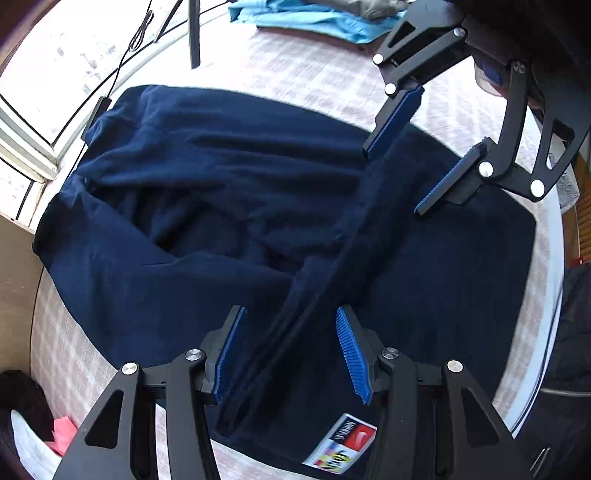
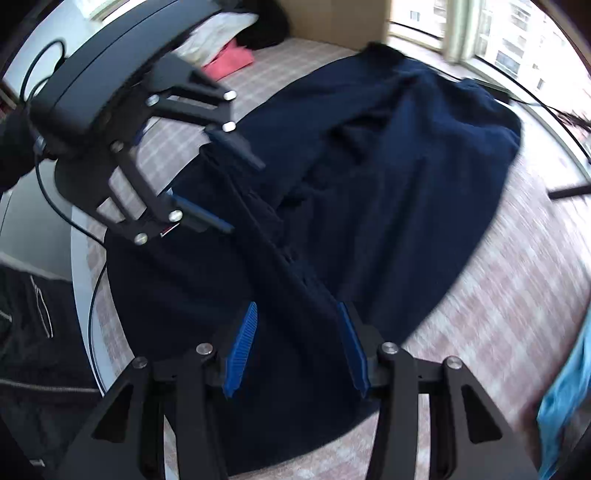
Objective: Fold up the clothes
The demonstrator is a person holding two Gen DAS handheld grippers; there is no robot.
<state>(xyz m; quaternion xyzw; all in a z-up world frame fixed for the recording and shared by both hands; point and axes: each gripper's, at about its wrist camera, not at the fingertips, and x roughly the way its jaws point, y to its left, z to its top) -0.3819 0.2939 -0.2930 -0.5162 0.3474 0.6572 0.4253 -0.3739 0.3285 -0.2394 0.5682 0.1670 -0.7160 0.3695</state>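
A dark navy garment (image 1: 184, 184) lies spread and wrinkled on a pink checked cover (image 1: 295, 74). A raised ridge of its cloth (image 1: 332, 266) runs from one gripper to the other. My left gripper (image 1: 290, 310) is open at the near end, its blue pads on either side of the ridge. My right gripper (image 1: 393, 181) is open at the far end, also straddling it. The right wrist view shows the same garment (image 2: 406, 184), the right gripper (image 2: 297, 304) open over the ridge, and the left gripper (image 2: 243, 195) open. A colourful tag (image 1: 343, 443) sits at the garment's near edge.
Light blue clothes (image 1: 314, 18) are piled at the far edge and show as a blue cloth (image 2: 565, 398) at the right. Pink cloth (image 2: 232, 59) and white cloth (image 2: 218, 33) lie beside a cardboard box (image 2: 332, 18). A black stand leg (image 1: 194, 37) and cable (image 1: 136, 37) are by the window.
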